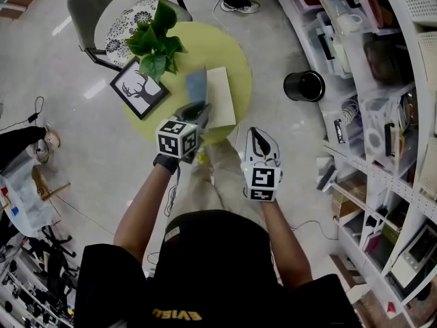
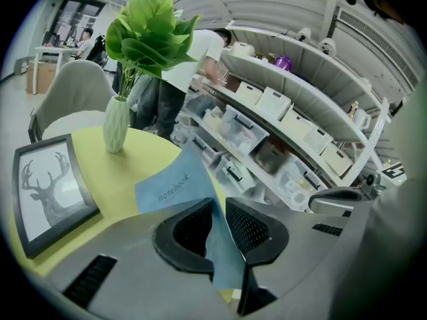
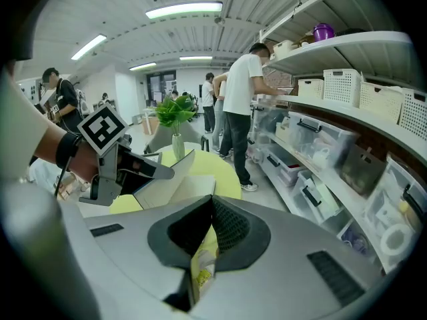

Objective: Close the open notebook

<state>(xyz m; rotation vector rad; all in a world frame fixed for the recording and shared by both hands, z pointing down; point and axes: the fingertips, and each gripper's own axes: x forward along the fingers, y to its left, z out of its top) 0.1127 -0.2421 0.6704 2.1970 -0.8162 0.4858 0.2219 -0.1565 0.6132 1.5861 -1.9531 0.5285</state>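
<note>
Blue cover (image 2: 170, 187) of the notebook (image 1: 220, 100) stands raised, pinched at its near edge by the left gripper (image 1: 196, 113). The rest lies flat on the table (image 1: 212, 43), spine running away from the person. To close, the cover swings rightward. Right gripper (image 1: 259, 141), jaws together and empty, hangs off the table's near edge, angled downward

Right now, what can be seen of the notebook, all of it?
The notebook lies open on the round yellow-green table, at its near edge. Its thin blue cover, printed "notebook", looks like card and stands lifted at a slant, its edge pinched in the left tool. The pale pages lie flat beside it, with no writing visible.
</note>
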